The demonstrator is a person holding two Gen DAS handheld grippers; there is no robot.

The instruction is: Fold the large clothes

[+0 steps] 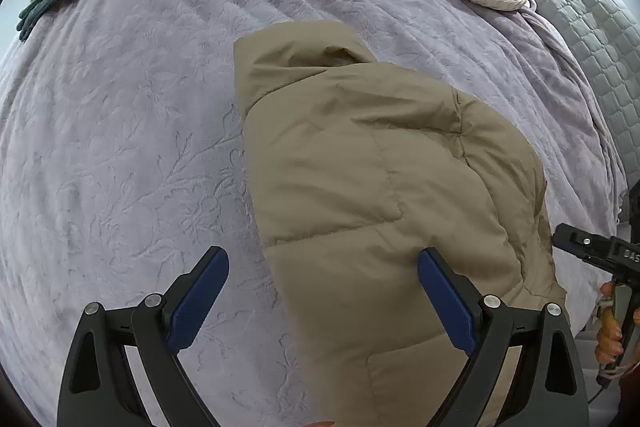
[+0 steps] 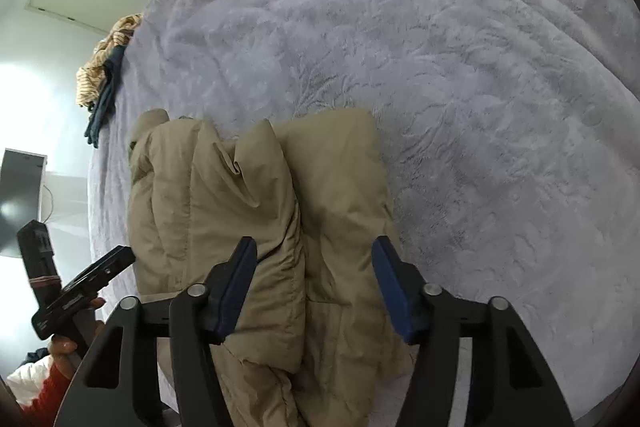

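On the lilac bedspread (image 1: 140,131) the tan padded jacket (image 1: 360,187) lay folded lengthwise, soft, bulky and probably slippery, best pinched at a quilted seam or hem, beneath the released left gripper (image 1: 323,301) and right gripper (image 2: 314,291).

We see a matt, smooth quilted jacket (image 1: 360,167) on a plush, embossed bedspread (image 1: 140,147); our gripper (image 1: 323,301) is matt black plastic with silvery metal pins and blue pads (image 1: 200,303).
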